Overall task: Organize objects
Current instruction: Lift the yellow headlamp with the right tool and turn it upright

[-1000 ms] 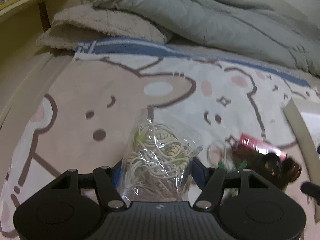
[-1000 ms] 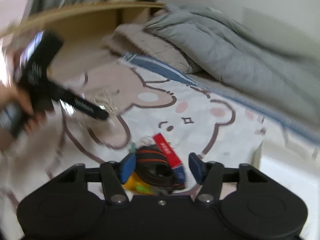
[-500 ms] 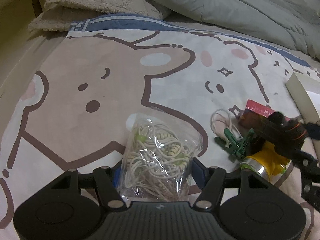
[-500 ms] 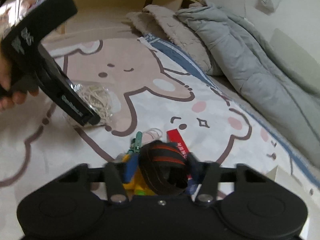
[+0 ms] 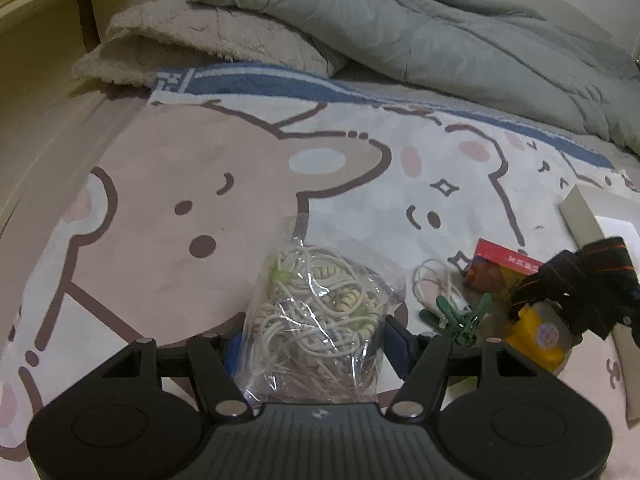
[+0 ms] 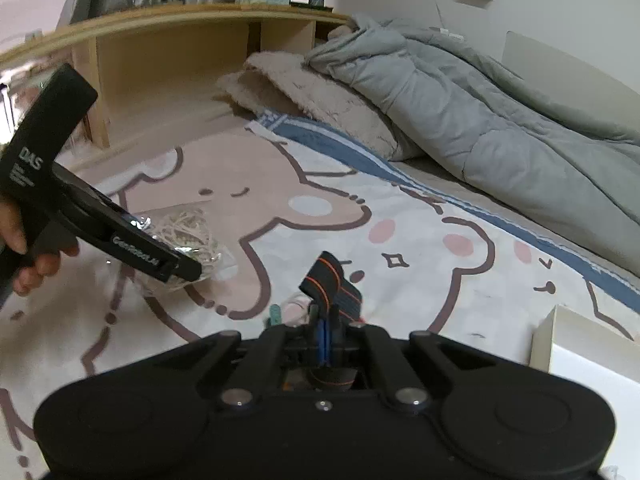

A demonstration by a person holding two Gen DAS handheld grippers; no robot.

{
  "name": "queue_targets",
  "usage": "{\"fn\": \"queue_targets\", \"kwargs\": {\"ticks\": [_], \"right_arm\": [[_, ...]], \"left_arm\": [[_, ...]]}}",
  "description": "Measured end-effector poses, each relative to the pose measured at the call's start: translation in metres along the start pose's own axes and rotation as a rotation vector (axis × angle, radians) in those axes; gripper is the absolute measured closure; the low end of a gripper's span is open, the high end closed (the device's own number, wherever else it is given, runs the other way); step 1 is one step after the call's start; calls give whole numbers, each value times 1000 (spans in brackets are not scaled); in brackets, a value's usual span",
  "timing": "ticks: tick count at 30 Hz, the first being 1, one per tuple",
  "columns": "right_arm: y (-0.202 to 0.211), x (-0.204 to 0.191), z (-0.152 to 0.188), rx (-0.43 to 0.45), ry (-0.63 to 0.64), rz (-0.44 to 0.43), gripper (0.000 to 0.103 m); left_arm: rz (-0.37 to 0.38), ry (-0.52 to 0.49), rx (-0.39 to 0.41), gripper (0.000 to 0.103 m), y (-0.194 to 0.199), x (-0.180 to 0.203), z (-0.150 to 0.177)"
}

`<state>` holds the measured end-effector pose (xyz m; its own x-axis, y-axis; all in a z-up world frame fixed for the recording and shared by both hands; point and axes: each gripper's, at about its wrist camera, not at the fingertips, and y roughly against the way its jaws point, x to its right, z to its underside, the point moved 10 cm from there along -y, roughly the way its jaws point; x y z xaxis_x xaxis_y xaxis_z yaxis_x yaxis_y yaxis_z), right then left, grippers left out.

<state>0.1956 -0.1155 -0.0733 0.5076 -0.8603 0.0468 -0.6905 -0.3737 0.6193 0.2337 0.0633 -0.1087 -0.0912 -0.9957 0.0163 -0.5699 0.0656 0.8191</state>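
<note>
Pinching black strap [image 6: 330,280] (right gripper [image 6: 325,334])

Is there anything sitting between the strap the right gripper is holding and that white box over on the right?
Nothing visible does. The right gripper is shut on the black strap, and only bare blanket lies between it and the white box.

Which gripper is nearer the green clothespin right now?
Right. The right gripper, shut on the black strap, sits just beside the green clothespin. The left gripper holds the bag of cords farther left.
</note>
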Motion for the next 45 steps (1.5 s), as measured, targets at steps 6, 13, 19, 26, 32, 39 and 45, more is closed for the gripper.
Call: {"fn": "queue_targets", "kwargs": {"ticks": [6,13,19,26,32,39,45], "right_arm": [[43,-12,-9,74,-34,-61,102],[92,-31,-7,91,-17,-127,102],[101,-57,48,-49,58,-226,102],[129,-89,104,-213,142,-399,101],[141,-95,126,-328,160,-464,64],[143,-71,77,-216,-12,-482,60],[95,-67,71,-332,-23,-362,62]], "left_arm": [[-9,-19,26,37,15,-2,1],[-20,-62,35,37,22,3,4],[-5,-93,40,37,26,14,8],[5,-154,6,37,18,33,22],[10,-220,-31,37,12,50,39],[30,-277,-44,37,11,62,47],[31,-375,-105,37,4,69,63]]}}
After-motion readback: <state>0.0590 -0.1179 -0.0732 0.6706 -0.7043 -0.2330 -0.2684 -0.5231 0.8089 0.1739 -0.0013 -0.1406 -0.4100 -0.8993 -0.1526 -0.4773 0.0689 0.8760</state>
